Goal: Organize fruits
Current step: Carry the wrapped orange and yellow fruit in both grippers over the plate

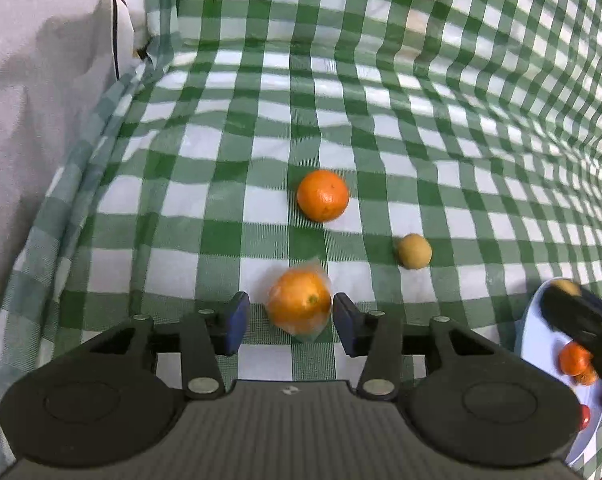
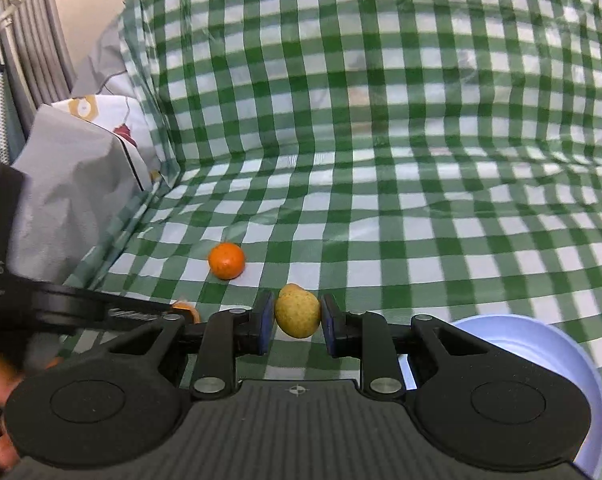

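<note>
My left gripper [image 1: 291,322] sits low and level, its two blue pads [image 1: 237,322] spread wide with a gap showing at each side of what lies between them, nothing clamped. My right gripper [image 2: 293,322] has its blue pads [image 2: 265,322] drawn in much closer, pressed at both flanks of what sits between them. From the left wrist camera the right gripper shows as a dark blurred shape at 4 o'clock, and from the right wrist camera the left gripper reaches in at 9 o'clock
</note>
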Demonstrator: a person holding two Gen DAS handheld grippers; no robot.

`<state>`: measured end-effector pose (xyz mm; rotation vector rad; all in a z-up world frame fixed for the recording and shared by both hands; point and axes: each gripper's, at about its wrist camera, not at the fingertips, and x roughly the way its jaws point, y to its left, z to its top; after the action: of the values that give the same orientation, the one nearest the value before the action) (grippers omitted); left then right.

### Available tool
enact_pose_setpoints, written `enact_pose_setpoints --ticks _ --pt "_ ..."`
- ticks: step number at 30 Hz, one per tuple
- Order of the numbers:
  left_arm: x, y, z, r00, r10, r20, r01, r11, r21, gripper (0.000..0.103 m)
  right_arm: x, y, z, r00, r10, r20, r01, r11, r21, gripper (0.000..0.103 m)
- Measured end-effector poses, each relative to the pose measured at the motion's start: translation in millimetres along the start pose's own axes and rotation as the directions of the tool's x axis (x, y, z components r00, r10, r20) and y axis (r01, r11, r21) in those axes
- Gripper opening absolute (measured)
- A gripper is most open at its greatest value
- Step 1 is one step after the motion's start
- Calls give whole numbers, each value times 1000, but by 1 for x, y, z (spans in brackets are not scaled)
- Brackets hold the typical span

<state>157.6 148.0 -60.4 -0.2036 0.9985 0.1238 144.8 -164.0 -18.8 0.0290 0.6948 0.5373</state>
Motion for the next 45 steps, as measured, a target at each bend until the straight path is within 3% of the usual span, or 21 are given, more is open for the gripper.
enact_pose_setpoints --ticks 1,3,5,14,23,45 --pt "2 -2 -1 1000 9 -6 -9 1000 10 51 -8 -3 0 1000 -2 4 2 1000 -10 26" --pt "6 -4 0 1000 7 -10 -6 1000 18 40 -20 -7 -1 1000 -1 9 1 1000 -22 26" --pt "5 -5 -1 1000 10 -8 -10 1000 20 40 -32 -11 -3 1000 -2 13 3 1000 -31 26" --pt "-34 -13 0 998 -32 54 31 999 23 39 -54 -27 -28 1000 -30 8 30 999 -19 26" --pt "-70 -38 -4 993 -68 102 58 994 90 39 -73 -37 -24 996 -80 43 81 996 -33 26" --pt "-67 -99 -5 984 -151 99 132 977 169 39 -98 -70 -24 985 -159 67 161 987 -26 26"
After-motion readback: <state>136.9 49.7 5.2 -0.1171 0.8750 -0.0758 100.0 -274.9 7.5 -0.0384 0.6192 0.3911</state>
